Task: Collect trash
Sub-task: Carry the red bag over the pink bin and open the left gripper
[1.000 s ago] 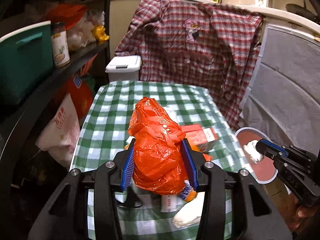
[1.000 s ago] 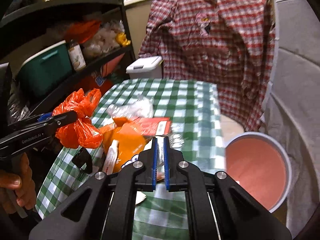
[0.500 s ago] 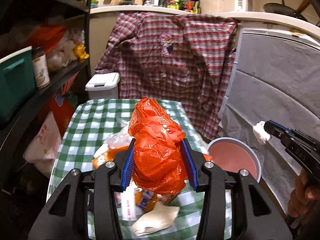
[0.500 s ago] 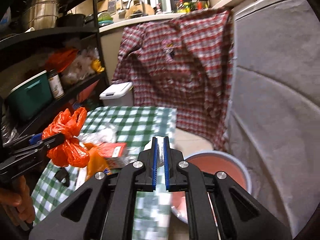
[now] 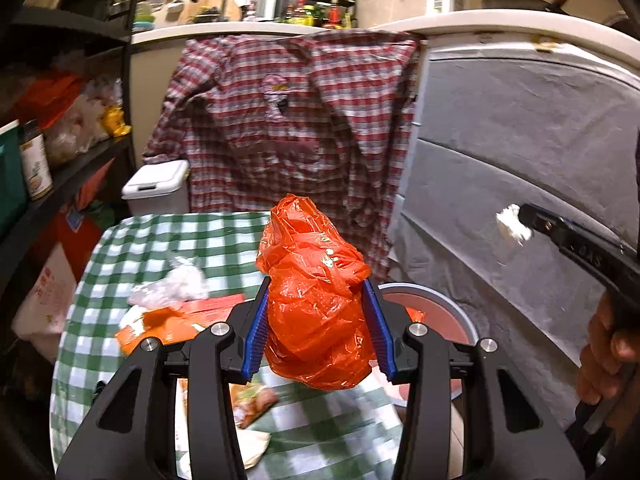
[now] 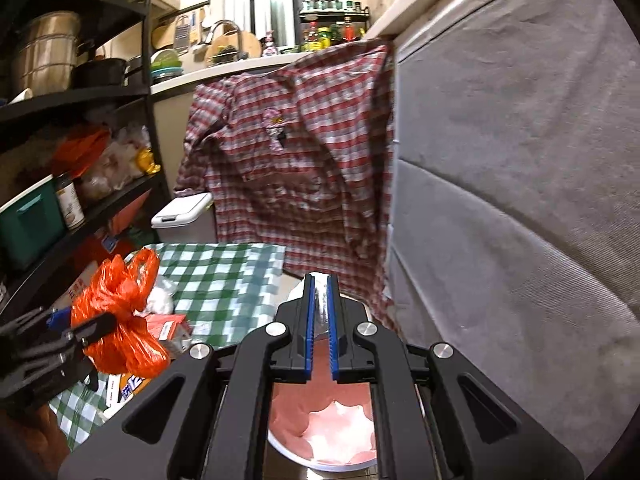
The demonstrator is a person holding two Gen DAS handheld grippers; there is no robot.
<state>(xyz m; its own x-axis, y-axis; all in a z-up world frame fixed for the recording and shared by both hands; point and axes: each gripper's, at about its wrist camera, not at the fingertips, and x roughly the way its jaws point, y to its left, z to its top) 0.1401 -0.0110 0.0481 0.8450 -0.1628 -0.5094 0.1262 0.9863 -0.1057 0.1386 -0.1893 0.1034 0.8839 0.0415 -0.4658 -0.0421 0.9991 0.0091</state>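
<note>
So we've got the left tool (image 5: 320,334) clamped on a crumpled orange plastic bag (image 5: 316,304), up in the air above the near end of the table (image 5: 224,240) with the green check cloth. Our right tool (image 6: 320,320) is pinched almost shut on a small white wad of tissue (image 5: 513,226), held above the pink bin (image 6: 324,432) that sits just beside the table. More wrappers (image 5: 188,316) and a clear bag lie on the table behind the orange bag.
</note>
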